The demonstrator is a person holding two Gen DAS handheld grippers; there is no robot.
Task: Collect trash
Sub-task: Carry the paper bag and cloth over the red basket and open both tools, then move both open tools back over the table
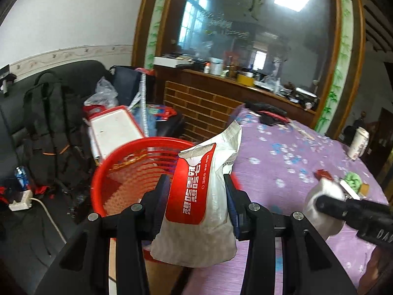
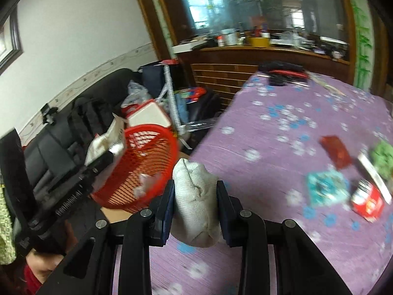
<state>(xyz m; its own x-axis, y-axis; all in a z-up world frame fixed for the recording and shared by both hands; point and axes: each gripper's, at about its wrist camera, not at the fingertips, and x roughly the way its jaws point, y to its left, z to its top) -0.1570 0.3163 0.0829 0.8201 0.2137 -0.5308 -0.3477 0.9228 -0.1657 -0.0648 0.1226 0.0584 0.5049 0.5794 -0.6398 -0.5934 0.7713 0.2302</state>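
Clamped between the narrowed jaws of the left gripper (image 1: 197, 196), nearest the lens, is a white wet-wipe packet (image 1: 196, 201) with a red label, held upright and bulging out below the pads; just beyond it, at the table's left edge, stands the red basket (image 1: 118, 172), already holding some scraps, so the packet hangs close to the rim but, as far as I can tell, not yet squarely over the opening. Further right in the same view, the right gripper (image 2: 195, 201) is likewise closed partway on 1 item, a crumpled white wad (image 2: 196, 196) that looks like tissue or cloth, carried above the purple tablecloth (image 2: 270, 147) just beside the basket. To the right on the cloth lie at least 4 more pieces of litter: a dark red wrapper (image 2: 336, 152), a teal packet (image 2: 326, 186), a red-and-white packet (image 2: 367, 200) and something green (image 2: 383, 157), all blurred, so their exact kind is hard to tell. My judgement is that both loads are on their way to the basket with the release not yet done. The main risk is opening too early: the packet is tall and floppy and could catch the rim and tip onto the floor, and with both tools converging on 1 opening they could knock each other or nudge the light basket off its perch
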